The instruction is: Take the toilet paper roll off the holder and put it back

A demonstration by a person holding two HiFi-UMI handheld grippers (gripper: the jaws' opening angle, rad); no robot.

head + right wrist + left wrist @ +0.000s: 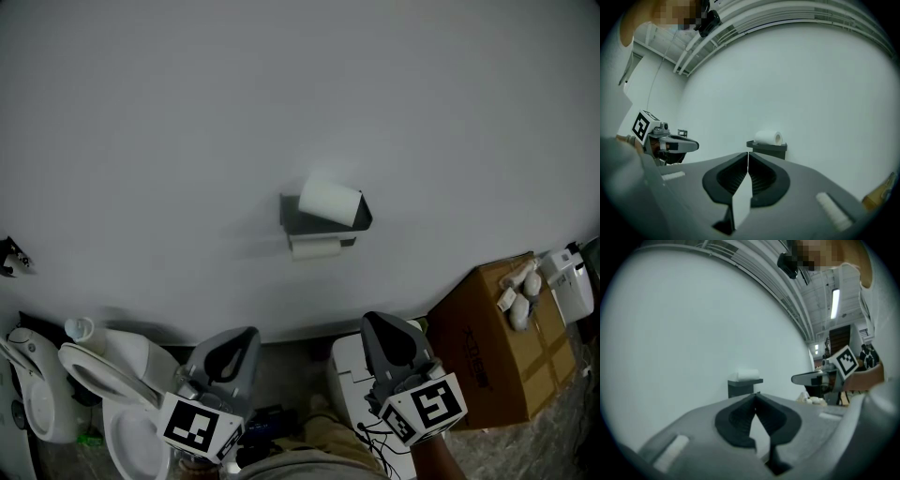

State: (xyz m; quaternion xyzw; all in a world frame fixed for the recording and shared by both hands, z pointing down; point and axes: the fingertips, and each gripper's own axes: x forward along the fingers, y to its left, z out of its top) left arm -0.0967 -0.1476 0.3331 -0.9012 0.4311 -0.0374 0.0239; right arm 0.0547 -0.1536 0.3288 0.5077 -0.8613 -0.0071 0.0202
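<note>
A white toilet paper roll [330, 201] lies on top of the dark grey wall holder [321, 222], with a second white roll [315, 248] showing beneath it. The roll [768, 137] and the holder [767, 149] sit ahead in the right gripper view; in the left gripper view the roll [747, 375] rests on the holder [742, 387] too. My left gripper [231, 345] is low and left of the holder, shut with nothing in it. My right gripper [390, 341] is low and right of it, also shut and empty. Both are well short of the wall.
A white toilet [112, 394] stands at the lower left. A cardboard box [492, 352] with small white things on top stands at the lower right, next to a white appliance [569, 281]. A white unit [352, 380] sits behind the right gripper. The wall [281, 103] is plain.
</note>
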